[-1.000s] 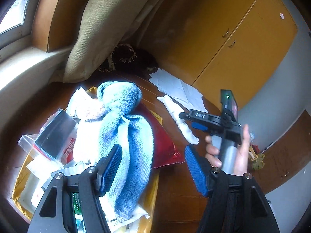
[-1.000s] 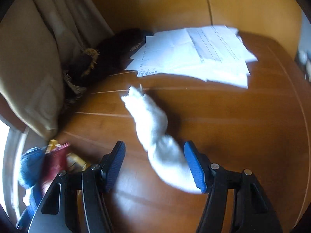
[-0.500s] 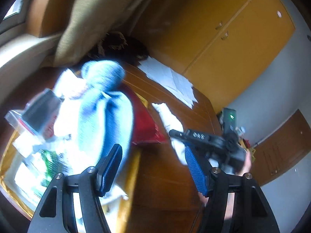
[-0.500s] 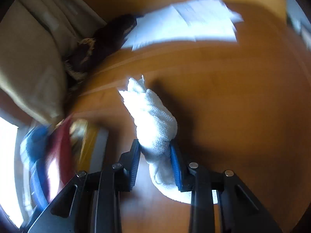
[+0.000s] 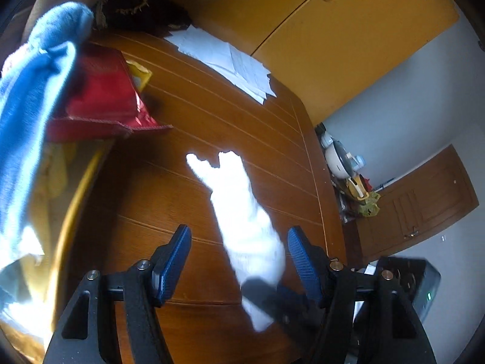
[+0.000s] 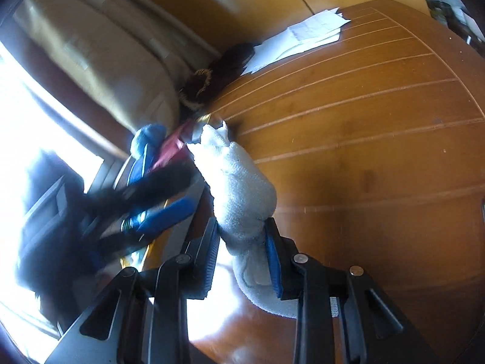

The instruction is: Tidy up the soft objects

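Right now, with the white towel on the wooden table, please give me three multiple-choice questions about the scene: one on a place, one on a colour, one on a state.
1. Where do the sheets of paper lie?
A. At the far edge of the table, near the yellow cupboard
B. Inside the red bag
C. Under the white towel

2. What colour are the pads of the tongs?
A. Green
B. Blue
C. White

3. What are the right tongs doing?
A. Standing wide open over bare wood
B. Holding the blue towel
C. Gripping the white towel

Answers:
1. A, the paper sits at the table's far side, by the cupboard.
2. B, both pads in each wrist view are blue.
3. C, the white towel is pinched between the right pads; the left tongs stand open about it.
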A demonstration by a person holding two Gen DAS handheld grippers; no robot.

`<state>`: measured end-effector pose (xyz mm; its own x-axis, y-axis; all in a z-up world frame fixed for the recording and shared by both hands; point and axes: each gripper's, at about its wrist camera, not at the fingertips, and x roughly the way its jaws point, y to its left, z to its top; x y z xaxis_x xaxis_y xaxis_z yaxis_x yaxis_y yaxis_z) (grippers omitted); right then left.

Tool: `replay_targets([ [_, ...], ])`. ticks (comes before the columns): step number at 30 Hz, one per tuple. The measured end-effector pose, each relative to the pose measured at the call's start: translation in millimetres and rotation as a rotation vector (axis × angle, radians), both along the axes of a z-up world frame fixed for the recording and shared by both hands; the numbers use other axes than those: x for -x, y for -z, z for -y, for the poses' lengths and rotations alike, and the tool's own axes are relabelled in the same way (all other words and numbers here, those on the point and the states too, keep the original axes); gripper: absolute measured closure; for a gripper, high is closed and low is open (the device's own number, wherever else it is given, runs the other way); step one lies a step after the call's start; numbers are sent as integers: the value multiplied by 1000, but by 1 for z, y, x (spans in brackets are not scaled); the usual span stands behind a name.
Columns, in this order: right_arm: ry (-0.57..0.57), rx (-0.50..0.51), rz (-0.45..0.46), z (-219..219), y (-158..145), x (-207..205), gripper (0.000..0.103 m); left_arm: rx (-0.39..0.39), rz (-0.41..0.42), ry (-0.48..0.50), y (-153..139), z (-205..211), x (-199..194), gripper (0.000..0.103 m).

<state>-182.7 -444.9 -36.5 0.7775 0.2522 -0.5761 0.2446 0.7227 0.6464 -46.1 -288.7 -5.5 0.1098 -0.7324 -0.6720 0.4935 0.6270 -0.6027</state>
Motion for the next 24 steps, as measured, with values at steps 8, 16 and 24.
replay_targets([
  [8,-80,31,30,-22,1,21,75,1,-62,-35,8,-4,0,72],
  [16,-283,220,177,-85,-56,-7,75,151,83,-268,-51,-104,-3,73],
  [24,-455,153,221,-147,-78,-83,74,153,121,-437,-63,-175,-47,73],
])
